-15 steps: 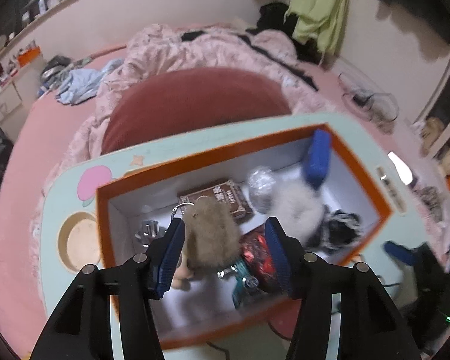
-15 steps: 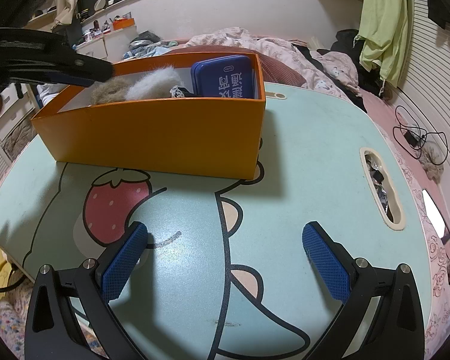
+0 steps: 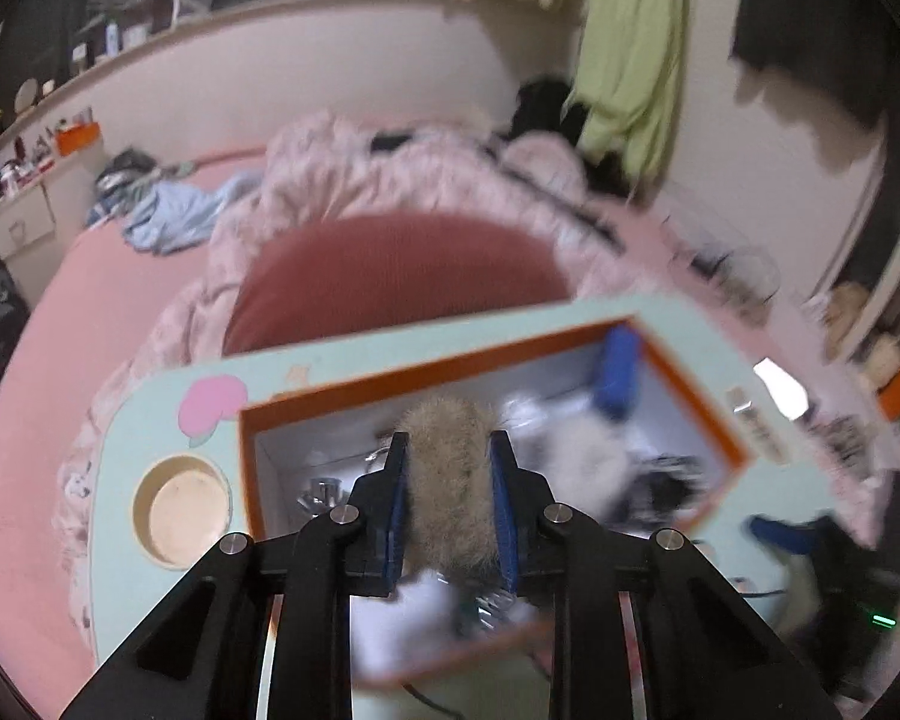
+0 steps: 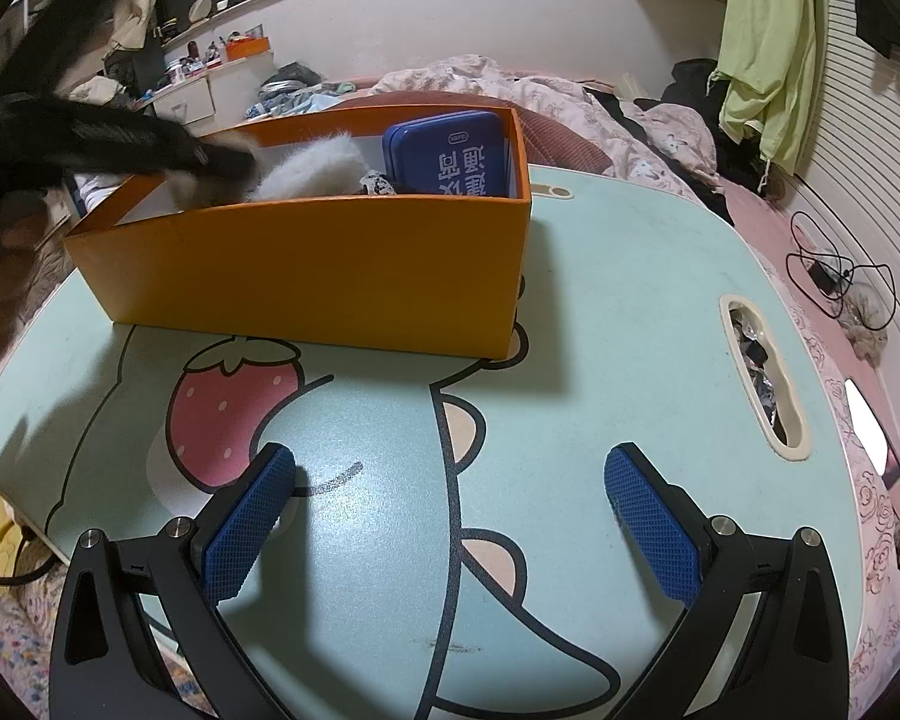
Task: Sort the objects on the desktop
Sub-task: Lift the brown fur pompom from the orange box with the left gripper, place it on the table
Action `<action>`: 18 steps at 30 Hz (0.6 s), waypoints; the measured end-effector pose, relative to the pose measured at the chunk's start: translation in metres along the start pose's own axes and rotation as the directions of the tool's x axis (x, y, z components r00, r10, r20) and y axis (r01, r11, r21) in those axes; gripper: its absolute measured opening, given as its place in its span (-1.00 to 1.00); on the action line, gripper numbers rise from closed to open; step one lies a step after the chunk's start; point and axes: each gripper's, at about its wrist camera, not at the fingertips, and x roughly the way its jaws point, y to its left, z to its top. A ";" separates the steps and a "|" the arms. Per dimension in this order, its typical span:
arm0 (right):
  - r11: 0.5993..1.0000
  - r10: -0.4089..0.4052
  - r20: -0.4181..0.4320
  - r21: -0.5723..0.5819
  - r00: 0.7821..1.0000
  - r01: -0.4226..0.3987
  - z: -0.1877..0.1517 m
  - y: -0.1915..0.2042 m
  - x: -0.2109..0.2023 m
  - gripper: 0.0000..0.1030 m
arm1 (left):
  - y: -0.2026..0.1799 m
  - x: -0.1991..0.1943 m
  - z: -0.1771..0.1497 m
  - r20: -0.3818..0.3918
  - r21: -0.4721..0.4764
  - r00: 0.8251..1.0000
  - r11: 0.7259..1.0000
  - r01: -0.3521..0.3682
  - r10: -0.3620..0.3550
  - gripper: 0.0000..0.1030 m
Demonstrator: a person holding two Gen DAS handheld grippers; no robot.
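My left tool pinched a tan fur pompom over the orange box; my right tool hung spread above the worktop.

A pink bed with a rumpled floral duvet fills the room below a cream wall, where a green garment hangs.

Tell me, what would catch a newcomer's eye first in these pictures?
Probably the bright orange box standing at the far side of the mint-green cartoon table, with a blue tin upright at its right end. Next, the left gripper over the box, shut on a tan furry toy. The right gripper hangs open above the table's strawberry drawing, holding nothing.
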 end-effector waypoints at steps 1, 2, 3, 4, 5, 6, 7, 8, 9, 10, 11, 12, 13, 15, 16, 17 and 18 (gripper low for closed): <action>1.000 0.000 0.000 0.000 1.000 0.000 0.000 0.000 0.000 0.99 | -0.002 -0.013 -0.003 0.021 -0.002 0.999 1.000 0.031 -0.031 -0.56; 1.000 0.000 0.000 0.000 1.000 0.000 0.000 0.000 0.000 0.99 | -0.006 -0.027 -0.008 0.042 0.004 0.997 0.998 0.063 -0.063 -0.56; 1.000 0.000 0.000 0.000 1.000 0.000 0.000 0.000 0.000 0.99 | -0.010 -0.038 -0.014 0.056 0.018 0.995 0.996 0.082 -0.083 -0.56; 1.000 0.000 0.000 0.000 1.000 0.000 0.000 0.000 0.000 0.99 | -0.013 -0.044 -0.020 0.062 0.031 0.994 0.995 0.092 -0.094 -0.56; 1.000 0.000 0.000 0.000 1.000 0.000 0.000 0.000 0.000 0.99 | -0.016 -0.049 -0.029 0.064 0.043 0.993 0.994 0.099 -0.102 -0.56; 1.000 0.000 0.000 0.000 1.000 0.000 0.000 0.000 0.000 0.99 | -0.018 -0.051 -0.040 0.057 0.050 0.993 0.994 0.101 -0.104 -0.56; 1.000 0.001 0.000 0.000 1.000 -0.001 0.000 0.000 0.000 0.99 | -0.019 -0.050 -0.051 0.047 0.051 0.994 0.994 0.099 -0.101 -0.56; 1.000 0.001 0.000 0.000 1.000 -0.001 0.000 0.000 0.000 0.99 | -0.019 -0.045 -0.060 0.030 0.049 0.995 0.995 0.092 -0.094 -0.56; 1.000 0.001 0.000 0.000 1.000 -0.001 0.000 0.000 0.000 0.99 | -0.019 -0.037 -0.069 0.011 0.045 0.997 0.996 0.080 -0.080 -0.56; 1.000 0.001 0.000 0.000 1.000 -0.001 0.000 0.000 -0.001 0.99 | -0.017 -0.029 -0.075 -0.006 0.041 0.998 0.997 0.068 -0.068 -0.56; 1.000 0.001 0.000 0.000 1.000 -0.001 0.000 0.000 -0.001 0.99 | -0.016 -0.020 -0.080 -0.025 0.036 0.998 0.998 0.057 -0.056 -0.56; 1.000 0.001 0.000 0.000 1.000 -0.001 0.000 0.000 -0.001 0.99 | -0.017 -0.011 -0.084 -0.048 0.029 0.998 0.999 0.040 -0.039 -0.55; 1.000 0.001 0.000 0.000 1.000 -0.001 0.000 -0.001 -0.001 0.99 | -0.017 -0.001 -0.088 -0.067 0.023 0.998 1.000 0.018 -0.016 -0.54; 1.000 0.002 0.000 0.000 1.000 -0.002 0.000 -0.002 -0.001 0.99 | -0.017 0.007 -0.094 -0.066 0.004 0.998 1.000 -0.024 0.024 -0.22; 1.000 0.002 0.000 0.000 1.000 -0.002 0.000 -0.002 -0.001 0.99 | -0.017 0.009 -0.097 -0.065 -0.007 0.997 0.999 -0.036 0.036 -0.09; 1.000 0.002 0.000 0.000 1.000 -0.002 0.000 -0.002 -0.001 0.99 | -0.016 0.009 -0.098 -0.067 -0.016 0.997 0.999 -0.035 0.034 0.18; 1.000 0.002 0.000 0.000 1.000 -0.002 0.001 -0.003 -0.001 0.99 | -0.017 0.007 -0.100 -0.061 -0.017 0.998 1.000 -0.018 0.016 0.36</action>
